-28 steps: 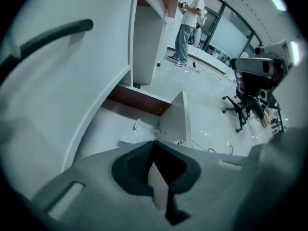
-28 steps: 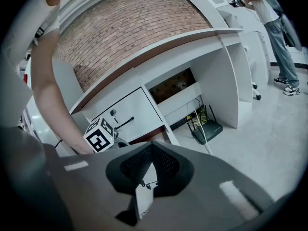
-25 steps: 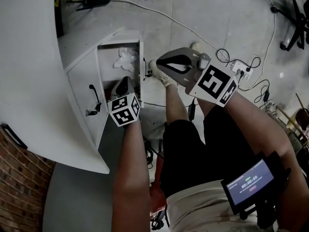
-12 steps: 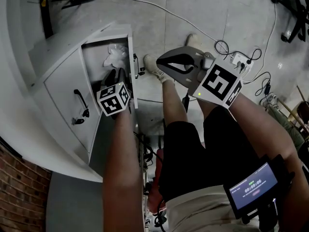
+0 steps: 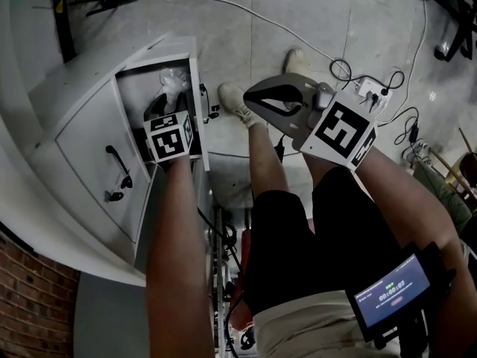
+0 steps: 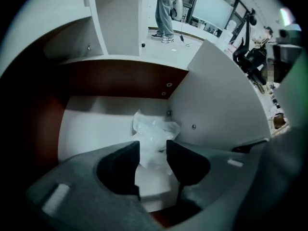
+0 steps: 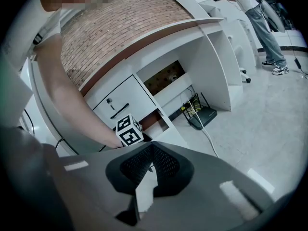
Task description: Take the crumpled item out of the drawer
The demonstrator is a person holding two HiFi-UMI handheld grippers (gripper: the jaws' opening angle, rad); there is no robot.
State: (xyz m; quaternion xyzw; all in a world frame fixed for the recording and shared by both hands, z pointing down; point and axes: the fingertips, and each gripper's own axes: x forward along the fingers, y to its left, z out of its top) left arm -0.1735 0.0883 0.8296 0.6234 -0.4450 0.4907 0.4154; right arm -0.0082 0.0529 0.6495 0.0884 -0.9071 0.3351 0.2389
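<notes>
The drawer (image 5: 195,88) stands pulled out of the white cabinet. A crumpled white item (image 5: 173,79) lies at its far end. My left gripper (image 5: 158,107) points steeply down into the drawer, its marker cube just above the rim. In the left gripper view its jaws (image 6: 153,147) have just been opening and stand apart; the crumpled item (image 6: 154,129) shows through the gap just beyond them, and the pads do not press on it. My right gripper (image 5: 249,95) hangs over the floor beside the drawer, its jaws (image 7: 150,147) meeting at the tips with nothing in them.
A second cabinet front with a black handle (image 5: 115,177) sits below the open drawer. The curved white desk top (image 5: 22,125) overhangs at left. The person's shoes (image 5: 237,103), cables and a power strip (image 5: 369,95) lie on the floor.
My left gripper has sunk from above the drawer's rim down into the drawer, toward the crumpled item. The right gripper has stayed almost where it was.
</notes>
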